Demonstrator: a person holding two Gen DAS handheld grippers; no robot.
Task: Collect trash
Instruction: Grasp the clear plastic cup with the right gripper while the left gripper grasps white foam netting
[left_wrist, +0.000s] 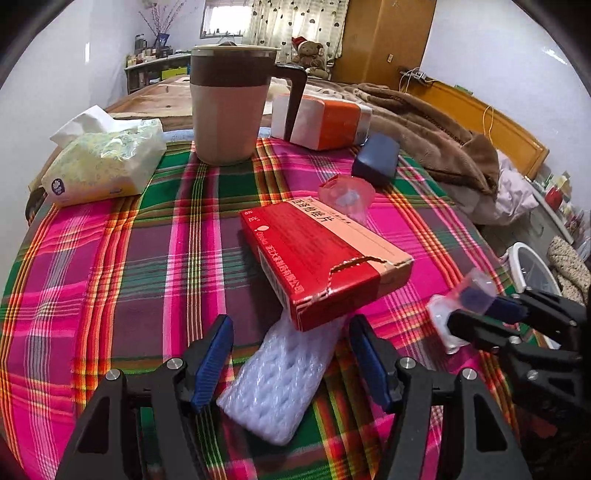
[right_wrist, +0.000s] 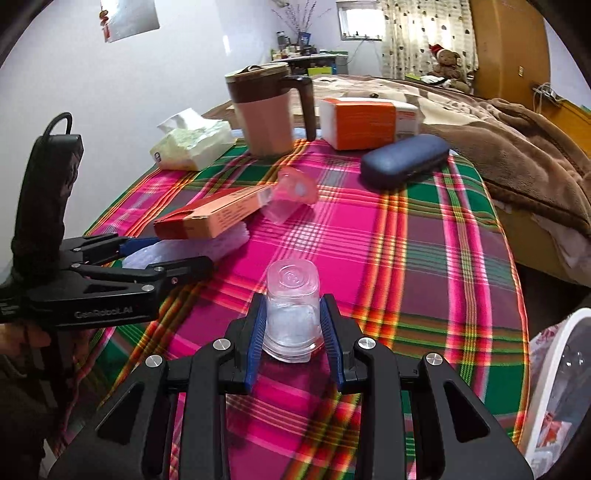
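Note:
A small clear plastic cup (right_wrist: 291, 314) sits upside down between the blue pads of my right gripper (right_wrist: 291, 317), which is shut on it just above the plaid cloth. The same cup (left_wrist: 465, 295) shows at the right of the left wrist view, held in the right gripper (left_wrist: 476, 314). My left gripper (left_wrist: 291, 354) stands open, its fingers (left_wrist: 214, 354) either side of a white foam sleeve (left_wrist: 280, 384). A red medicine box (left_wrist: 325, 258) lies across the sleeve's far end. Behind it is a crumpled clear pink-tinted cup (left_wrist: 347, 195).
On the plaid tablecloth (left_wrist: 110, 266) stand a lidded mug (left_wrist: 232, 99), a tissue pack (left_wrist: 107, 162), an orange-and-white box (left_wrist: 325, 118) and a blue glasses case (right_wrist: 404, 160). A white bin (right_wrist: 561, 387) sits off the table's right edge. A bed with a brown blanket (right_wrist: 517, 129) lies beyond.

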